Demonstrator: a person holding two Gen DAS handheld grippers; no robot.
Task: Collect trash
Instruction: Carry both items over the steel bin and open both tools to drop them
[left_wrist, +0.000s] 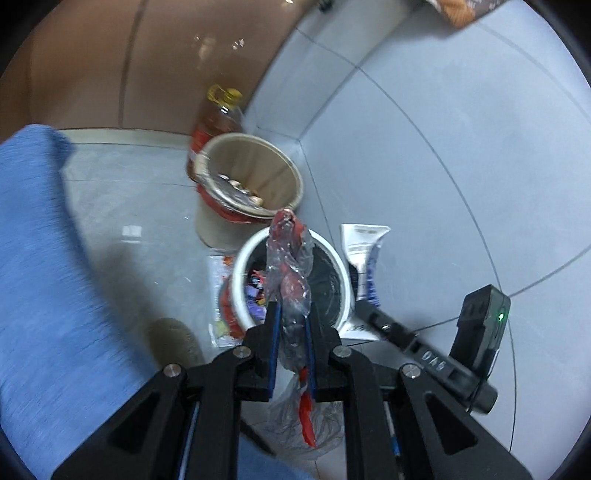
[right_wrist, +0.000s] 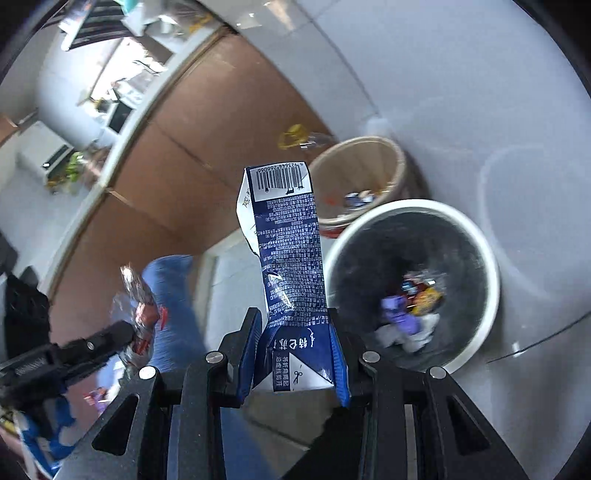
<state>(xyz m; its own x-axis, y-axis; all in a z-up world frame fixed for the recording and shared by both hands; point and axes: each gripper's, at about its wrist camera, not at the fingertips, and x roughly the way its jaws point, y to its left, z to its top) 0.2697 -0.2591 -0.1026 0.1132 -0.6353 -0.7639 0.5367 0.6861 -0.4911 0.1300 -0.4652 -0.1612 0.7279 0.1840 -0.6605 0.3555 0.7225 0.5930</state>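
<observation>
Both pieces of trash are lifted and wait to be dropped. The left gripper (left_wrist: 291, 332) has its jaws clamped on a crumpled clear-and-red wrapper (left_wrist: 290, 273) right above the white bin (left_wrist: 240, 273), while the right gripper (right_wrist: 293, 354) has its jaws clamped on a flattened blue carton (right_wrist: 291, 258) just beside this bin. I think the next move is to bring each piece over the bin's opening and part the jaws. On the carton I read a barcode and small Chinese print, but no brand clearly.

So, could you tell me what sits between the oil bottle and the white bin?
In the left wrist view, a beige bin stands between the oil bottle and the white bin.
</observation>
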